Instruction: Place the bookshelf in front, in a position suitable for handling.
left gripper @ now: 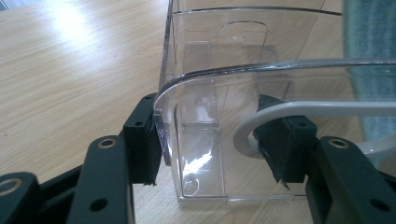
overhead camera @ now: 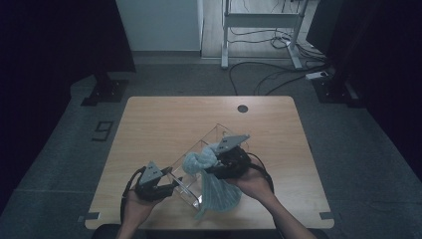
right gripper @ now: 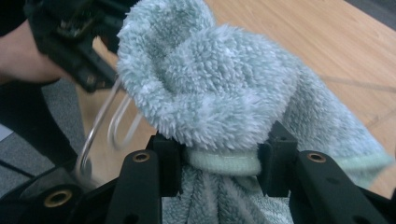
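Observation:
A clear plastic box (overhead camera: 211, 137) lies at an angle on the wooden table (overhead camera: 164, 119). My left gripper (overhead camera: 168, 187) is shut on the box's near-left end; in the left gripper view both pads of this gripper (left gripper: 212, 144) press on the clear box wall (left gripper: 201, 116), beside a white curved bar (left gripper: 299, 109). My right gripper (overhead camera: 211, 167) is raised over the box and shut on a fluffy pale blue towel (overhead camera: 218, 195), which hangs down toward the front edge. In the right gripper view my right gripper (right gripper: 222, 158) pinches the bunched towel (right gripper: 210, 88) at a pale band.
A round dark hole (overhead camera: 242, 108) sits near the table's far edge. Beyond the table are a white cabinet (overhead camera: 159, 25), a metal frame (overhead camera: 259, 22) and cables on the grey floor. The left hand's gripper (right gripper: 70, 42) shows close by in the right gripper view.

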`<state>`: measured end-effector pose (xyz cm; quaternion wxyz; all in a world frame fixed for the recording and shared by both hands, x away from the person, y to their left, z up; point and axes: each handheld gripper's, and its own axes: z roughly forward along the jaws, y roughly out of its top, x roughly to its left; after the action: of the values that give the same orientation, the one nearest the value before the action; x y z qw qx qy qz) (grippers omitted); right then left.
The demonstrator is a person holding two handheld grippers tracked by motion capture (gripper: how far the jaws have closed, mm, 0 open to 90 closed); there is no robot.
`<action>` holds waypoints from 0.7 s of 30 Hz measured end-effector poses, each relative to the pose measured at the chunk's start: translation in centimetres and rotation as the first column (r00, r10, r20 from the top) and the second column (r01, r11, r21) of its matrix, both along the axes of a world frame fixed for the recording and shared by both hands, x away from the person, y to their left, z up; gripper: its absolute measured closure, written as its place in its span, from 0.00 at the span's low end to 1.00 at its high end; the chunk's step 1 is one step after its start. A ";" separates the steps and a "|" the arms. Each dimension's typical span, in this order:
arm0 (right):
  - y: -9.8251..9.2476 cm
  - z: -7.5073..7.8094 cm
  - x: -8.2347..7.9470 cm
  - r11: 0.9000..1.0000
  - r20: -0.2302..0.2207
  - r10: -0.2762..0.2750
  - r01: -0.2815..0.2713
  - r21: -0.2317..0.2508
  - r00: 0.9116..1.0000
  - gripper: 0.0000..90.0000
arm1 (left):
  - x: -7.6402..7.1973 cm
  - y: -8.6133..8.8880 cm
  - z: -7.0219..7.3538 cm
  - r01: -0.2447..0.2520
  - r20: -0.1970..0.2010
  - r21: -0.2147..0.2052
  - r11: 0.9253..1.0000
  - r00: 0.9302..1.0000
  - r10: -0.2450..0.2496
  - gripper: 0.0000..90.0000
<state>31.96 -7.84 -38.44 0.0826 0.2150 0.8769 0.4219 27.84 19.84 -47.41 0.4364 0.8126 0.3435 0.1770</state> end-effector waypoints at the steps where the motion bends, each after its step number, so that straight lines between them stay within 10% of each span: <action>1: 0.5 0.1 0.2 1.000 0.001 0.000 0.000 -0.004 1.000 0.65 | 0.0 0.0 0.0 0.000 0.000 0.000 1.000 1.000 0.000 0.49; 21: 6.5 -3.2 4.8 0.995 -0.028 -0.039 0.036 -0.095 0.999 0.65 | 0.0 0.0 0.0 0.001 0.000 -0.004 1.000 1.000 -0.001 0.49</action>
<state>36.78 -1.39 -41.69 0.0878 0.2336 0.8928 0.3749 27.88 19.85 -47.44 0.4382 0.8117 0.3436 0.1761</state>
